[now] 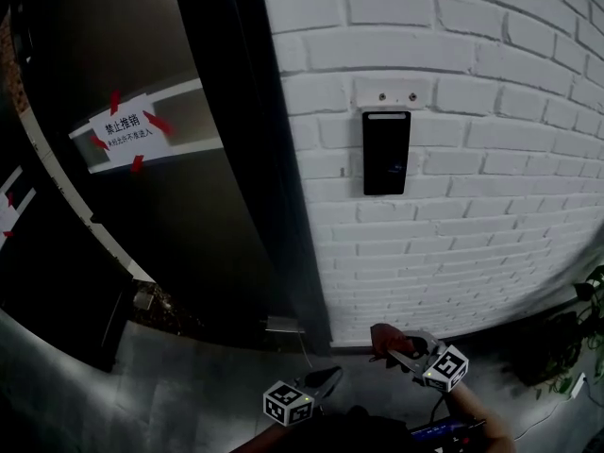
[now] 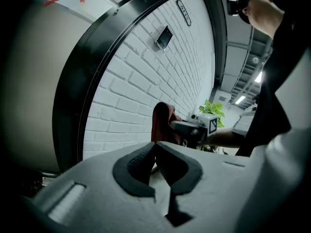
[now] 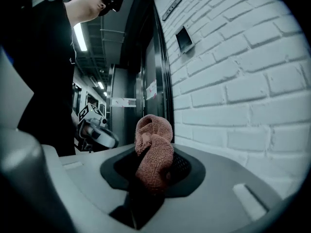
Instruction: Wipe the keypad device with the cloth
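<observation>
Paper sign with red tape at its corners is stuck on the dark door at the far left, most likely so people read it before they push. Next comes the black door frame, and after that the white brick wall starts. Down low, the left gripper is held near the person's body. Its jaws are closed on each other with nothing between them, so it looks like a spare helper that has no job right now. Up on the bricks, well above both grippers, hangs the keypad device. It is a tall black box with a faint glow on its front, put high up where a standing person can reach it. A bit to the right and far below it is the right gripper. Its jaws are squeezed on a reddish-brown cloth, and a soft bunched end pokes out past the jaws. That looks like a good way to hold it, because then the soft part would meet the keypad first and not the hard jaws. No wiping has begun, as the cloth is well apart from the keypad device. The right gripper has to go up to it. At the far right, a green plant sits by the wall.
</observation>
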A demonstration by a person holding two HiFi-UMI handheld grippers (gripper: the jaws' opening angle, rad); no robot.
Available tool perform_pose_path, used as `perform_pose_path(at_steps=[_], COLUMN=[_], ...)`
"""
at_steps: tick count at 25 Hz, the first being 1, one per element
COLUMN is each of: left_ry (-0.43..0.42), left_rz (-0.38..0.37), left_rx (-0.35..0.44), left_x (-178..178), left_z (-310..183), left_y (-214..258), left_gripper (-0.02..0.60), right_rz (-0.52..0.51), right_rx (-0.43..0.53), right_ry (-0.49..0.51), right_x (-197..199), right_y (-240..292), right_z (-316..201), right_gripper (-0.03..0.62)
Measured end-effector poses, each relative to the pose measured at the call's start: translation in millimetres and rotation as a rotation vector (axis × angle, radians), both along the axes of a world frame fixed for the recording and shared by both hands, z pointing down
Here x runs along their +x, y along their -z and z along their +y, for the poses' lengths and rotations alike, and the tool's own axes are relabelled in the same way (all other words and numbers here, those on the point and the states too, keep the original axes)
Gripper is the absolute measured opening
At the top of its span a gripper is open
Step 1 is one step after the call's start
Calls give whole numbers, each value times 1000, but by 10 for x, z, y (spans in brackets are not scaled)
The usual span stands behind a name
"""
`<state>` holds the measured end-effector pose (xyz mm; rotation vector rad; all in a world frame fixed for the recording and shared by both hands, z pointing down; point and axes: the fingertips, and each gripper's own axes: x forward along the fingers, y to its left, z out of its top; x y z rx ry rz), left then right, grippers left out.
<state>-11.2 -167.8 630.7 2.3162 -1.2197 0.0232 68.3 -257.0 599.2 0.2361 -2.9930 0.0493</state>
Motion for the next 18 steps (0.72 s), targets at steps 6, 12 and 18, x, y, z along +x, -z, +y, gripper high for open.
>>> perform_pose_path(at_steps=[6, 12, 18], left_ry=[15, -10, 17], left_rz=[54, 68, 83], left_rx=[16, 48, 53], left_x=[-267, -414, -642], left_z=[-75, -187, -235], left_y=[94, 236, 208], left_gripper=[5, 5, 5], right_rz=[-36, 170, 374], right_rx=[346, 998, 1486], right_ry=[15, -392, -450], right_x=[-186, -585, -1100], right_y=[1945, 3914, 4283], right_z=[-528, -1102, -1280], right_gripper=[115, 114, 95])
